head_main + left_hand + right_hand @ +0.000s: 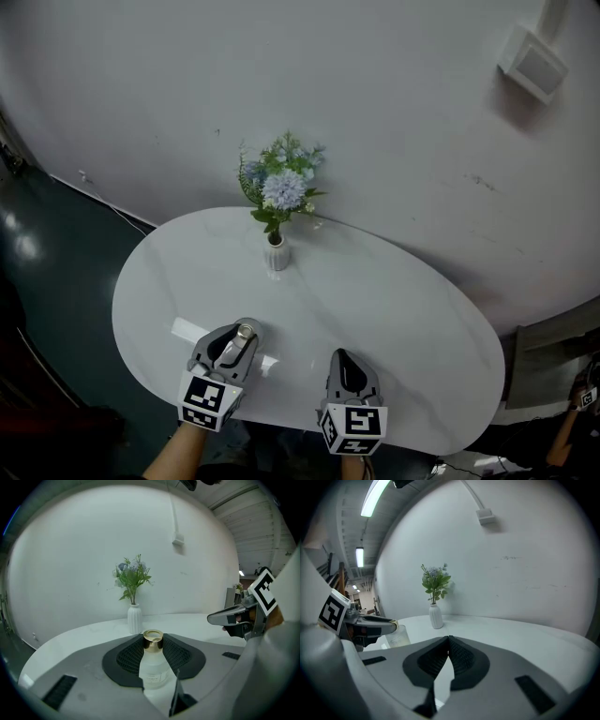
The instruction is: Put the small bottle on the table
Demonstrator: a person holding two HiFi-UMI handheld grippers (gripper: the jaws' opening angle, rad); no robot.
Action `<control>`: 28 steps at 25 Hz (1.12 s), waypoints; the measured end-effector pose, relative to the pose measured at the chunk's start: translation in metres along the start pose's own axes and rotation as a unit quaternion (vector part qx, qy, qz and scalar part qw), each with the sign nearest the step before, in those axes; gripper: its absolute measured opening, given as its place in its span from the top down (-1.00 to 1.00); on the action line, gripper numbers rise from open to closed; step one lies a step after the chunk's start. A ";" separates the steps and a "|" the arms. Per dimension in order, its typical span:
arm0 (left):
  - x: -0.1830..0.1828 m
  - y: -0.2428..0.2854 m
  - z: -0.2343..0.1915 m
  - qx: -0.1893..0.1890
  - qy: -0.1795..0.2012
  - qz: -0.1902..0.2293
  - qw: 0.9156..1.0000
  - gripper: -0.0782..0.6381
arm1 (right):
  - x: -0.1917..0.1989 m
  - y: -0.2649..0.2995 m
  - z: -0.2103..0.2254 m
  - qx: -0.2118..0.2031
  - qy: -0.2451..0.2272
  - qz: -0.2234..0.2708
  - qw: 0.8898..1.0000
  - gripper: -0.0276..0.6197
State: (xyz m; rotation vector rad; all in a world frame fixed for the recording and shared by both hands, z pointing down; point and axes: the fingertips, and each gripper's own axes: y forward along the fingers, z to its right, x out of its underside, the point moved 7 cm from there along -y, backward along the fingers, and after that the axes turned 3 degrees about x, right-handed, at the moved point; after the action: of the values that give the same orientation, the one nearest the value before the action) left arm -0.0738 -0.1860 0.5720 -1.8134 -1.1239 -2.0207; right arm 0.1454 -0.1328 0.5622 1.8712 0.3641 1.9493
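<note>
A small frosted bottle [153, 663] with a gold cap [153, 639] stands upright between the jaws of my left gripper [243, 335], which is shut on it near the front left of the white oval table [394, 309]. From the head view only the bottle's cap [247, 330] shows between the jaws. In the right gripper view the bottle [397, 636] appears at the left, held by the left gripper [370, 623]. My right gripper [340, 357] is shut and empty, just right of the left one, its tips [449, 639] together.
A white ribbed vase [276, 253] with blue flowers and green leaves [281, 183] stands at the table's far edge, against a white wall. A small white box [532, 62] is mounted on the wall. Dark floor lies to the left.
</note>
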 end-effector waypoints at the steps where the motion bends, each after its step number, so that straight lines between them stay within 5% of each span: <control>1: 0.003 0.000 0.000 -0.001 -0.001 -0.002 1.000 0.42 | 0.002 0.000 -0.001 0.000 0.000 -0.002 1.000 0.72; 28: 0.030 0.010 0.001 0.001 0.006 -0.012 1.000 0.42 | 0.023 0.013 -0.016 -0.011 -0.011 -0.030 0.999 0.72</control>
State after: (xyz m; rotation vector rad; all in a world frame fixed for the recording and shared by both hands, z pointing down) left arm -0.0737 -0.1823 0.6029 -1.7929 -1.1496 -2.0416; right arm 0.1279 -0.1323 0.5876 1.8441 0.3863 1.8848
